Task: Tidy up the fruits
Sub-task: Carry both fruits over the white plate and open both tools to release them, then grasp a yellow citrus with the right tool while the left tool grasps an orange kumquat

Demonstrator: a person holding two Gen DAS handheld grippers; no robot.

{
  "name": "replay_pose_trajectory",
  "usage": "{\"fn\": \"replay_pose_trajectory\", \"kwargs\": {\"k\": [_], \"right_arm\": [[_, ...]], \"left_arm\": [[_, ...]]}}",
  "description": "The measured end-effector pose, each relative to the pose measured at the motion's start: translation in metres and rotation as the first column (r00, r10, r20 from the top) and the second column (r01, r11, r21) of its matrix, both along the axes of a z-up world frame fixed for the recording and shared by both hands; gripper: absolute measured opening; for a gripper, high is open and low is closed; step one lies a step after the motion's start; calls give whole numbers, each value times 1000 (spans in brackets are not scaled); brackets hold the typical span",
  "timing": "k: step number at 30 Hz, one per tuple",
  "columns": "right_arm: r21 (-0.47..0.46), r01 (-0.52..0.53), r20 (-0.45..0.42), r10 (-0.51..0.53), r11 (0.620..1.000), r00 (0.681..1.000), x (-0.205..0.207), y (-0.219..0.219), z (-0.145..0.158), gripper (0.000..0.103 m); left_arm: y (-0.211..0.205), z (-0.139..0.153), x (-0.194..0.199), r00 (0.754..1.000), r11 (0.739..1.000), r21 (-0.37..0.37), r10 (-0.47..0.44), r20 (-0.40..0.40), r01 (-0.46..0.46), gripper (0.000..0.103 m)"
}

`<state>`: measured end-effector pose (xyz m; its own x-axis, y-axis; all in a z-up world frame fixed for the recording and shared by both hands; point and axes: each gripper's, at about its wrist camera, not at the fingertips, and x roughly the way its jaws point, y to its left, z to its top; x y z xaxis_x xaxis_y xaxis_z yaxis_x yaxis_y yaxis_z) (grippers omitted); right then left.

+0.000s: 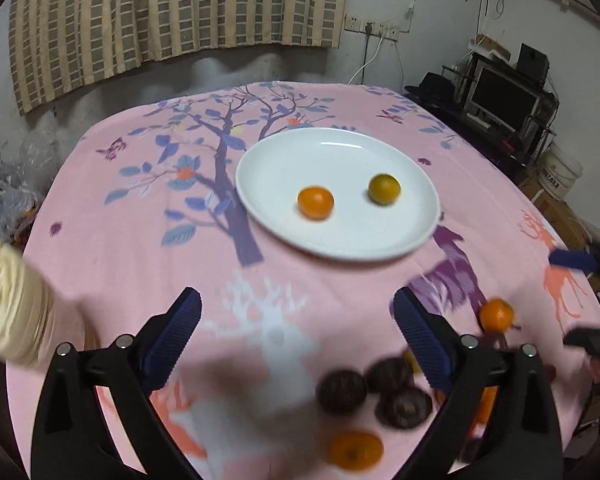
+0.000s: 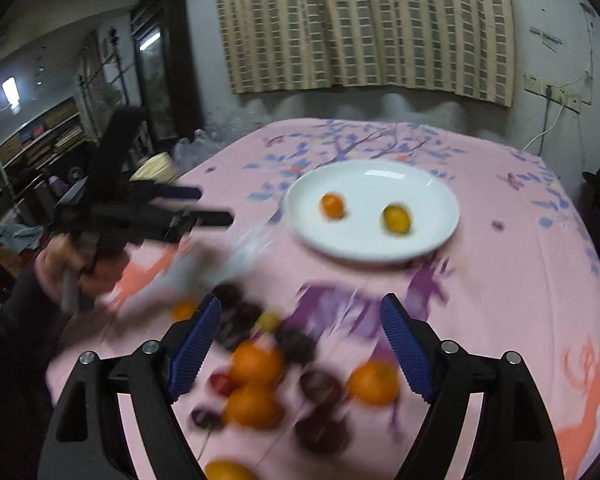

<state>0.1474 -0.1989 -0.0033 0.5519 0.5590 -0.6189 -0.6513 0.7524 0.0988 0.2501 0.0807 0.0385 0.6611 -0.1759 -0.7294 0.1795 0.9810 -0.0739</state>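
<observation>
Dim room: a checked curtain (image 1: 172, 12) hangs on the back wall, wall sockets (image 1: 370, 26) to its right, a monitor stand (image 1: 504, 96) at the right side in the left wrist view. The desk carries a pink cloth (image 1: 112, 248) printed with trees and deer.

Container: 1 white plate (image 1: 336, 240) sits toward the far middle of the desk. It holds 2 fruits, an orange one (image 1: 316, 203) on the left and a yellow-green one (image 1: 384, 189) on the right, apart from each other and both clear of the rim. The rest of the plate is bare.

Loose fruit lies on the cloth at the near side: several oranges (image 2: 256, 362) mixed with dark purple round fruits (image 1: 342, 392); blur prevents an exact count. 1 orange (image 1: 496, 314) lies apart, to the right in the left wrist view.

Left claw (image 1: 296, 308): fingers spread wide, nothing between them, over bare cloth short of the plate. Right claw (image 2: 300, 316): fingers also spread wide, nothing gripped, above the loose pile. The right wrist view shows the left claw at the left, held by a hand (image 2: 60, 264), blurred.

Edges and room: a pale roll (image 1: 8, 312) stands at the desk's left edge, clear plastic bags (image 1: 8, 196) just beyond it. Open cloth lies between the pile and the plate, and around the plate on the left and far sides.
</observation>
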Motion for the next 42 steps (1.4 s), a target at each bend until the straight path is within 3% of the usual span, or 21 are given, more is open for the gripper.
{"fn": "replay_pose_trajectory", "kwargs": {"k": [3, 7, 9, 13, 18, 20, 22, 23, 24, 27, 31, 34, 36, 38, 41, 42], "right_arm": [[-43, 19, -20, -20, 999, 1000, -48, -7, -27, 83], [-82, 60, -95, -68, 995, 993, -82, -7, -59, 83], [-62, 69, -101, -75, 996, 992, -91, -5, -62, 83], [-74, 121, -28, -123, 990, 992, -103, 0, -65, 83], [-92, 116, -70, -123, 989, 990, -92, 5, -78, 81], [-95, 109, -68, -115, 990, 991, -94, 7, -78, 74], [-113, 105, -96, -116, 988, 989, -90, 9, -84, 57], [-119, 102, -115, -116, 988, 987, -88, 9, -87, 44], [-128, 104, -131, -121, 986, 984, -86, 9, -90, 41], [-119, 99, -139, -115, 988, 984, -86, 7, -91, 41], [-40, 116, -173, -121, 992, 977, -81, -4, -88, 41], [15, 130, -203, -125, 991, 971, -77, -12, -87, 41], [35, 136, -214, -126, 990, 969, -75, -16, -87, 41], [46, 138, -224, -125, 989, 967, -73, -17, -87, 41], [60, 138, -226, -121, 989, 967, -73, -18, -86, 41], [66, 136, -227, -118, 988, 967, -73, -19, -86, 41]], "left_arm": [[10, -5, -31, 1000, 1000, -28, 5, 2, -5, 95], [18, -20, -60, 999, 998, -49, 38, -1, -38, 95], [22, -31, -71, 998, 995, -76, 65, -16, -66, 95], [30, -51, -87, 989, 986, -87, 141, -39, -144, 97], [35, -56, -97, 987, 984, -81, 156, -39, -158, 97], [36, -56, -98, 987, 984, -77, 159, -39, -162, 98], [36, -55, -99, 987, 984, -73, 158, -31, -160, 98], [36, -54, -100, 987, 985, -72, 156, -28, -158, 98], [35, -54, -100, 988, 985, -72, 152, -29, -154, 98], [33, -54, -100, 990, 988, -79, 132, -38, -135, 98], [23, -54, -101, 996, 993, -81, 86, -34, -88, 98], [10, -56, -100, 998, 998, -46, 48, -29, -49, 98], [2, -56, -98, 999, 999, -35, 15, -30, -16, 94], [-6, -58, -94, 999, 999, -38, -16, -49, 14, 74], [-14, -65, -86, 996, 999, -40, -36, -86, 33, 58], [-16, -67, -83, 995, 999, -37, -39, -95, 36, 57]]}}
